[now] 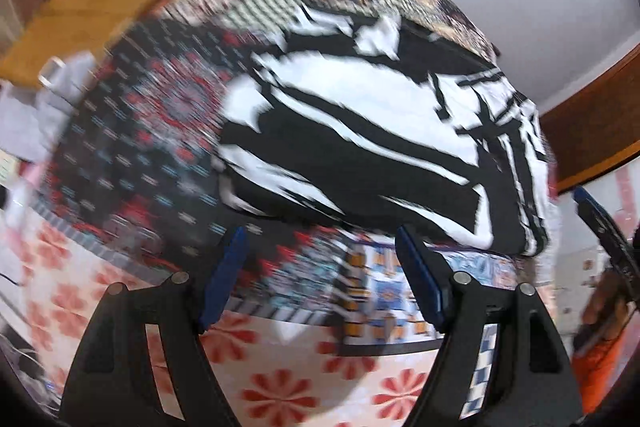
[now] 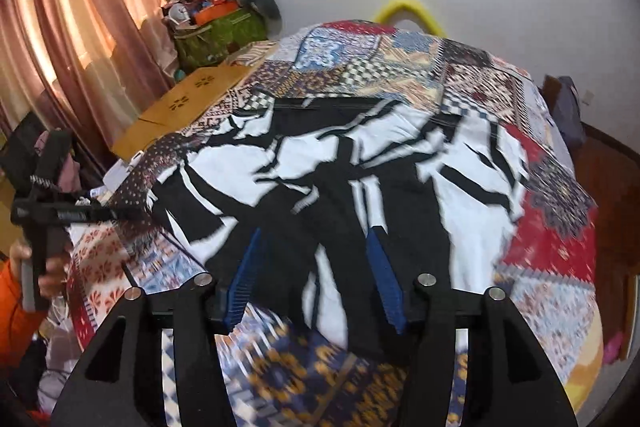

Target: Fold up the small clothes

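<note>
In the right wrist view, the left gripper at nine o'clock hangs released beside curtains and a wooden board. The black-and-white garment lies centre on the patchwork bedspread. The right gripper, at six o'clock, gapes unclenched above its hem.

Bedroom: quilted bed, curtains

Centre frame: black-and-white garment spread on my patchwork quilt. Bottom: my right gripper, fingers apart over its hem. Left edge: my left gripper.
</note>
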